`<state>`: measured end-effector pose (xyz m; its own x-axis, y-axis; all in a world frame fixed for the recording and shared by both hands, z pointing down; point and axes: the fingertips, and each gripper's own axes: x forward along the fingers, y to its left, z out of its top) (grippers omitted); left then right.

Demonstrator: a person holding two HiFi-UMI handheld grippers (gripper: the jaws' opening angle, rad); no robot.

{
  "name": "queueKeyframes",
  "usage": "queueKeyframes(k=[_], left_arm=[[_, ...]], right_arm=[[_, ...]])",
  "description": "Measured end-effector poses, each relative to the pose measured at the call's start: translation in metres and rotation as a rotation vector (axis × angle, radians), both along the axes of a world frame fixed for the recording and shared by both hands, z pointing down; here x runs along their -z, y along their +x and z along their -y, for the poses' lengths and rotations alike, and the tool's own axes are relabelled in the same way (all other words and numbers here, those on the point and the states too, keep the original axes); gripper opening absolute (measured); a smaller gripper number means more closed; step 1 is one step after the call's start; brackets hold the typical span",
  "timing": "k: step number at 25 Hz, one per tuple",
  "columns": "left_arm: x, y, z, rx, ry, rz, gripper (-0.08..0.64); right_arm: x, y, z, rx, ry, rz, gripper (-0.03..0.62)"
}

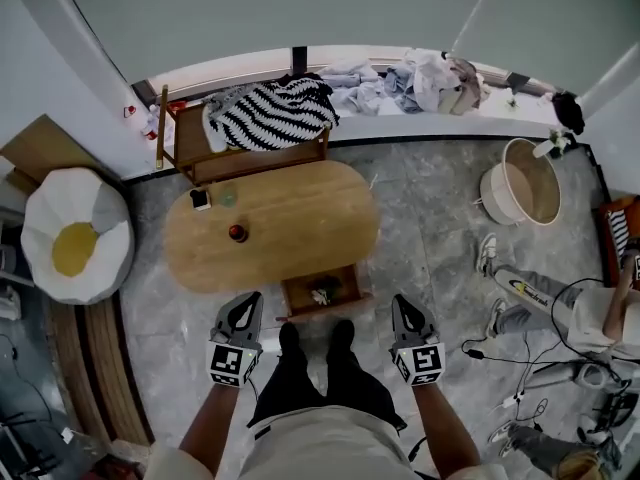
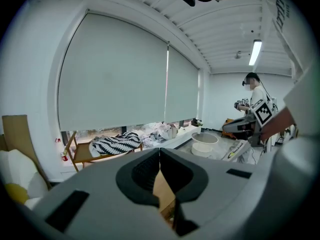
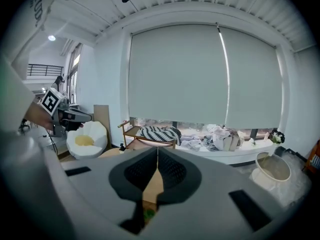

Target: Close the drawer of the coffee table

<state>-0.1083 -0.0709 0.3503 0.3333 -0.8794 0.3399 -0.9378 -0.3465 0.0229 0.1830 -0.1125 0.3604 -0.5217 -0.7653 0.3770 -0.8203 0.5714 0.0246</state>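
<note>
A light oval wooden coffee table (image 1: 275, 218) stands on the grey stone floor (image 1: 430, 258) in the middle of the head view. Its small wooden drawer (image 1: 322, 290) is pulled out from the table's near long side, right of centre, with a few small dark things lying inside that are too small to name.

The left gripper (image 1: 245, 305) is near and to the left of the drawer. The right gripper (image 1: 404, 306) is near and to the right of it. Both are clear of the drawer and the table. Each gripper view shows its two dark jaws pressed together with nothing between them.

The person's two black shoes (image 1: 316, 338) stand just in front of the drawer, between the grippers.

On the left part of the tabletop sit a small dark red round thing (image 1: 238, 233) and, farther back, a small black-and-white object (image 1: 200, 199).

Beyond the table, a wooden-framed chair (image 1: 190, 153) carries a black-and-white striped blanket (image 1: 275, 113). A white and yellow egg-shaped beanbag (image 1: 75, 233) lies to the left. A round pale tub (image 1: 525, 183) stands to the right.
</note>
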Motion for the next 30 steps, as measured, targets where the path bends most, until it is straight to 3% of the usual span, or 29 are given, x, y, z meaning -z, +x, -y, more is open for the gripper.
queueKeyframes(k=[11,30], left_arm=[[-0.043,0.017,-0.001,0.067,-0.052,0.016,0.020],[-0.146,0.042,-0.006,0.085,-0.158,0.015,0.020]], right_arm=[[-0.049,0.017,0.012,0.020,-0.080,-0.002,0.020],[-0.158,0.013,0.023,0.052,-0.194,-0.040,0.020]])
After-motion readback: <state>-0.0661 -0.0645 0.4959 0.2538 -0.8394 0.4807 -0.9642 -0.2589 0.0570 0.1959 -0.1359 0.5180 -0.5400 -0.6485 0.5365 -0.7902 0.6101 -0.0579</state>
